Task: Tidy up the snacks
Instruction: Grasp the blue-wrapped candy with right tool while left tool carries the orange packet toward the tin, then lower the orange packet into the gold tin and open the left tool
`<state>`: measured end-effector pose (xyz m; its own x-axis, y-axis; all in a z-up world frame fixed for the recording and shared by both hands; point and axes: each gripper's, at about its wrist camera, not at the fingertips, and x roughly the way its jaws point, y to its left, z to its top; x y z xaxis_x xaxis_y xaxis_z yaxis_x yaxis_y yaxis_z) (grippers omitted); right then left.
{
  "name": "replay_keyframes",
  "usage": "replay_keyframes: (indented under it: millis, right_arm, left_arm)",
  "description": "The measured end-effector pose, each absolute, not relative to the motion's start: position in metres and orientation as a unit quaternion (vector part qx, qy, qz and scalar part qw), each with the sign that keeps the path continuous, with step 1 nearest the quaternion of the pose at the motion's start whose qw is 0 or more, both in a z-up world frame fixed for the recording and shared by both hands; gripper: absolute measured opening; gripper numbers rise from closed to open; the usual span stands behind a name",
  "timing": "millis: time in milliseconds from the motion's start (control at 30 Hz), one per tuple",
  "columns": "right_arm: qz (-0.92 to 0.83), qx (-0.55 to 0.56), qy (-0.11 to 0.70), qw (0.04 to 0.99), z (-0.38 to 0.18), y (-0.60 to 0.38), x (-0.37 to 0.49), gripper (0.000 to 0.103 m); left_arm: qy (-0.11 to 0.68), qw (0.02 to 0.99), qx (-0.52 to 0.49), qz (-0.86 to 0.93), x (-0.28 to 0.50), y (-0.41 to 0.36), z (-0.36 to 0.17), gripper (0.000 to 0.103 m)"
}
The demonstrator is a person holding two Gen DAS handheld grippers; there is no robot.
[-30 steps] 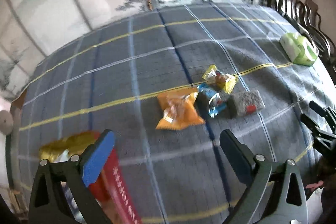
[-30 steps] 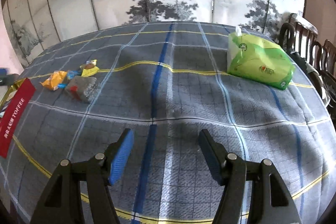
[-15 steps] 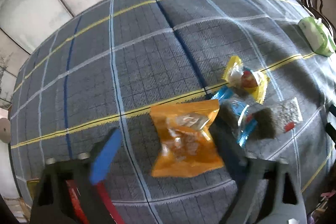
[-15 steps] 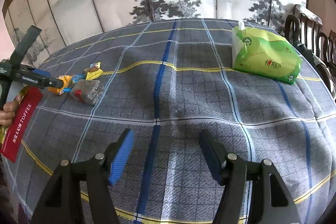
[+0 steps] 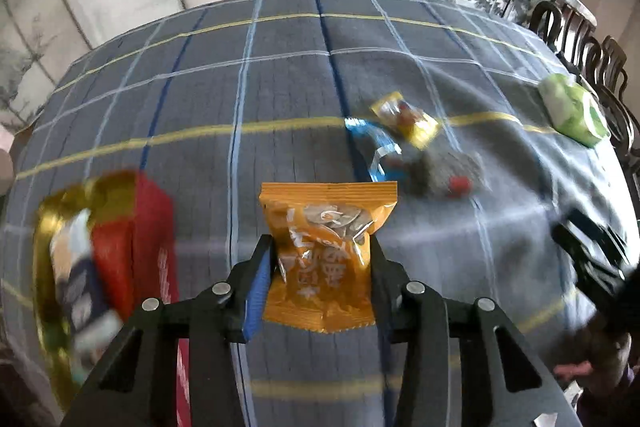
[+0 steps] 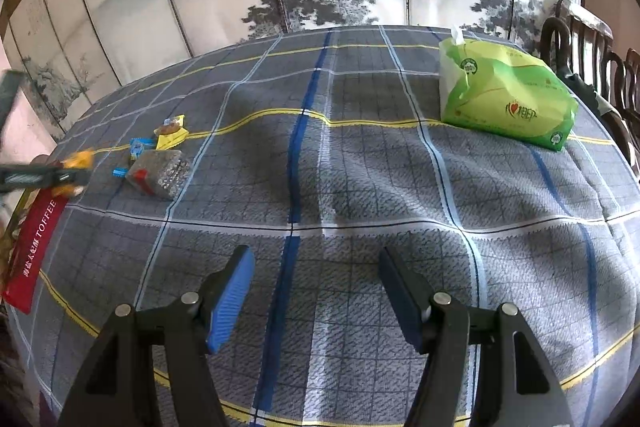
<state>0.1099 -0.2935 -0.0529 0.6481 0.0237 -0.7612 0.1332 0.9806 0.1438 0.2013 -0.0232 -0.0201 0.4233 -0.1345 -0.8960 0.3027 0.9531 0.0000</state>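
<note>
the left gripper (image 5: 322, 281) clamps the orange snack packet (image 5: 326, 255) above the tabletop (image 5: 280, 75), long axis pointing away from it; the red toffee box (image 5: 132, 227) lies close to its left, near the table's left edge. the right gripper (image 6: 316, 291) hangs open, well apart.

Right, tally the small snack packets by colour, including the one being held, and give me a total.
Orange packet, shut in the left gripper: 1
Yellow packet: 1
Blue packet: 1
Grey packet: 1
Total: 4
</note>
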Motion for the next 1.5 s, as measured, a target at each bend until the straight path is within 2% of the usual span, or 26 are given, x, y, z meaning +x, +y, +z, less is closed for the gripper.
replay_keyframes:
  millis: [167,467,633,800,833,900,933,1367,1433,1500]
  right_arm:
    - [-0.022,0.094,0.411,0.906,-0.051,-0.295,0.108,0.066]
    - [0.062,0.089,0.382,0.918,-0.033,-0.271,0.105,0.066]
    - [0.172,0.089,0.365,0.91,0.002,-0.227,0.135,0.066]
    - [0.227,0.074,0.379,0.894,0.01,-0.182,0.188,0.066]
    - [0.234,0.073,0.381,0.891,0.01,-0.175,0.195,0.065]
    - [0.244,0.067,0.395,0.883,0.007,-0.158,0.211,0.053]
    - [0.243,0.062,0.402,0.881,0.004,-0.155,0.217,0.051]
    - [0.158,-0.011,0.47,0.868,-0.04,-0.12,0.265,0.051]
    - [0.153,-0.013,0.479,0.864,-0.045,-0.118,0.268,0.029]
    - [0.161,-0.013,0.476,0.865,-0.045,-0.117,0.265,0.029]
  left_arm:
    - [0.489,0.858,0.097,-0.122,0.148,-0.022,0.001,0.041]
    - [0.467,0.873,0.08,-0.115,0.097,0.006,0.032,0.041]
    - [0.464,0.877,0.064,-0.11,0.088,0.02,0.038,0.041]
    - [0.461,0.88,0.058,-0.102,0.083,0.033,0.039,0.041]
    - [0.46,0.88,0.055,-0.1,0.083,0.036,0.039,0.041]
    - [0.46,0.881,0.052,-0.097,0.083,0.041,0.039,0.041]
    - [0.46,0.882,0.047,-0.094,0.083,0.045,0.039,0.041]
    - [0.467,0.881,0.011,-0.074,0.084,0.079,0.033,0.041]
    - [0.461,0.885,-0.003,-0.066,0.079,0.091,0.038,0.041]
    - [0.454,0.889,-0.012,-0.055,0.074,0.103,0.042,0.041]
